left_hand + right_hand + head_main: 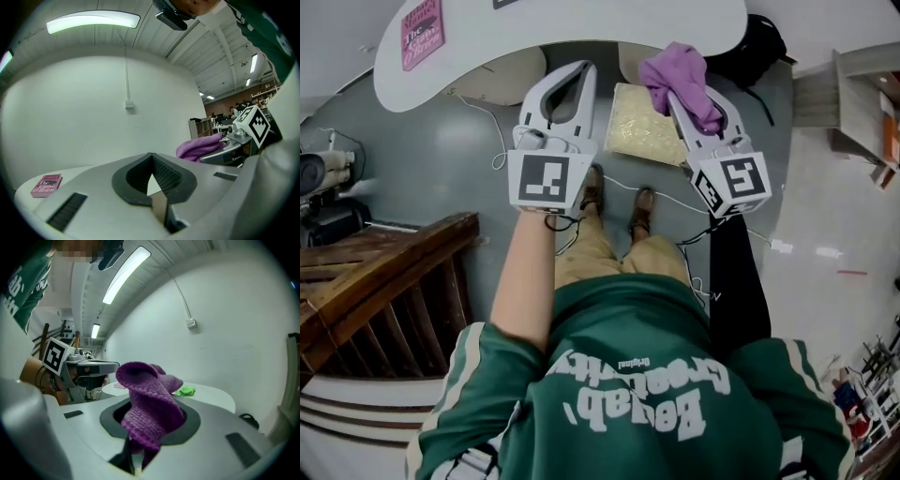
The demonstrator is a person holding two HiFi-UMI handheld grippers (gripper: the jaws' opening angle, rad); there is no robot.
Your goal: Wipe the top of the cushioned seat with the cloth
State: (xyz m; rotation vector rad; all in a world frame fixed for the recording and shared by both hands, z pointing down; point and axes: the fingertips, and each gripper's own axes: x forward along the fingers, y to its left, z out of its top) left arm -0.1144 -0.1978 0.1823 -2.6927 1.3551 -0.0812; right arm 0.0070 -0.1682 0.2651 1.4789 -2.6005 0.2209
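The cushioned seat (636,127) is a pale yellow square pad below me, just ahead of my feet. A purple knitted cloth (680,73) bunches out of my right gripper (682,108), which is shut on it and held up over the seat's right edge. In the right gripper view the cloth (150,404) fills the space between the jaws. My left gripper (584,67) is raised to the left of the seat, jaws shut with nothing between them (151,157). The cloth (199,146) also shows in the left gripper view.
A white curved table (581,23) stands beyond the seat, with a pink book (422,33) at its left end and a small green thing (186,390) on it. A wooden railing (384,262) is at my left. A black bag (764,42) lies at the far right. Cables trail across the floor.
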